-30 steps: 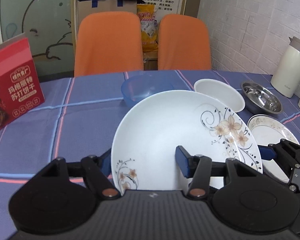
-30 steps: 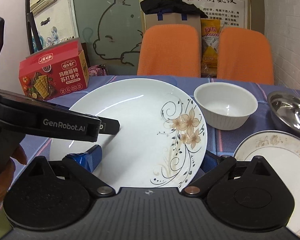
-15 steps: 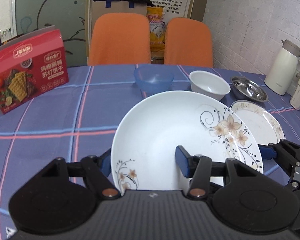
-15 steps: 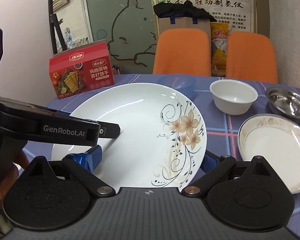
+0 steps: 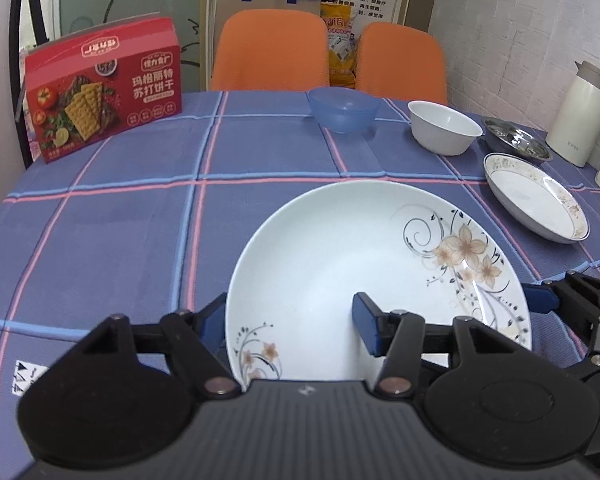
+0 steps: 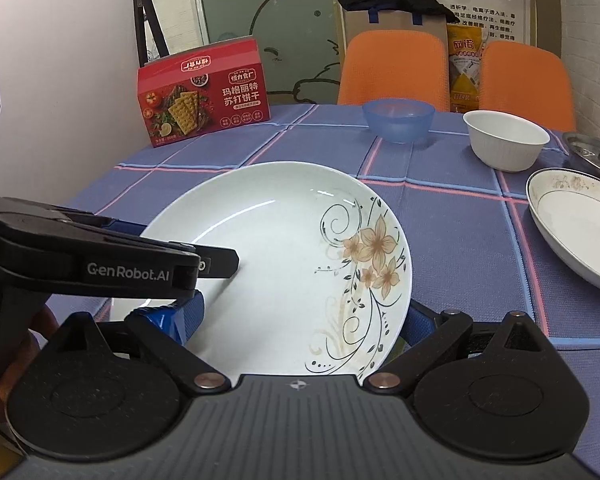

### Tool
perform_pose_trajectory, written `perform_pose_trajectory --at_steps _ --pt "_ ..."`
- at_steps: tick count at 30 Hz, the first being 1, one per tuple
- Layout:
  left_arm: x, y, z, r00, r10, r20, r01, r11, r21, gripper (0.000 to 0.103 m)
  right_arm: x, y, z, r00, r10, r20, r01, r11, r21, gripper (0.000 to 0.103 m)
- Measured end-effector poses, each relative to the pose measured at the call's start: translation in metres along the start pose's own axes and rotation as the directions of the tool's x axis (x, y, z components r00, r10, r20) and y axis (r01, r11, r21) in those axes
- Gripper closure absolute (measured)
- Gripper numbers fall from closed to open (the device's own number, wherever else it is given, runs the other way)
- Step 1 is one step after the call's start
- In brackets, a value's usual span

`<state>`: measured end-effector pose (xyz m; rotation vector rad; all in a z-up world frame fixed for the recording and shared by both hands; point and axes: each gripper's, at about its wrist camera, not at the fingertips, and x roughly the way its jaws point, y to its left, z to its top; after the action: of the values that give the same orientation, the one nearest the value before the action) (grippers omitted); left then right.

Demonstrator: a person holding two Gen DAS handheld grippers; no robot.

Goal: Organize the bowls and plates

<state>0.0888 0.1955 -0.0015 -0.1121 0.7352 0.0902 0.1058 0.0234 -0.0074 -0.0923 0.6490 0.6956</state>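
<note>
Plate (image 5: 364,264) with flowers, gripped at both edges by left gripper (image 5: 290,322) and right gripper (image 6: 300,320), has come back toward the near desk (image 5: 100,216), probably to stack on the second plate (image 5: 536,200).

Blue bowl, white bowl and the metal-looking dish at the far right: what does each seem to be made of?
Blue bowl: probably plastic, translucent and matte. White bowl: looks ceramic, opaque glossy white with faint ribbing outside, though melamine is possible. Metal dish: likely stainless steel, silvery with mirror-like reflections.
</note>
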Motion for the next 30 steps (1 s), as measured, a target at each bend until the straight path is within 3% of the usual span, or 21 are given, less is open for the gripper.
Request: perform_pose_trajectory --at_steps 5,11,15,20,23,26,30 --pt "-0.002 0.003 -0.002 0.999 -0.013 0.045 0.012 1.0 0.006 0.044 -0.004 -0.002 -0.001 1.0 -0.01 0.018 0.01 1.0 -0.004 0.017" --pt "-0.009 0.008 0.006 0.996 0.003 0.086 -0.001 1.0 -0.027 0.038 -0.023 0.006 0.004 0.99 -0.081 0.119 0.093 0.991 -0.097 0.016" --pt "-0.013 0.004 0.012 0.995 0.019 0.1 -0.017 1.0 -0.018 0.035 -0.034 -0.015 0.005 0.987 -0.085 0.136 0.089 0.996 -0.029 0.016" --pt "-0.013 -0.015 0.021 0.996 -0.038 0.084 0.038 0.999 0.007 0.03 -0.049 -0.058 -0.004 0.985 -0.133 0.106 0.123 0.988 0.097 0.016" --pt "-0.01 -0.035 0.032 0.993 -0.098 0.071 0.096 0.995 0.036 0.03 -0.069 -0.095 -0.013 0.969 -0.221 0.11 0.196 0.96 0.197 0.015" --pt "0.0 -0.059 0.049 0.984 -0.167 0.056 0.164 0.985 0.042 0.029 -0.084 -0.136 -0.013 0.939 -0.328 0.103 0.286 0.911 0.297 0.015" --pt "0.024 -0.094 0.076 0.977 -0.212 0.033 0.21 0.977 0.045 0.028 -0.084 -0.186 -0.005 0.914 -0.399 0.066 0.345 0.854 0.389 0.015"
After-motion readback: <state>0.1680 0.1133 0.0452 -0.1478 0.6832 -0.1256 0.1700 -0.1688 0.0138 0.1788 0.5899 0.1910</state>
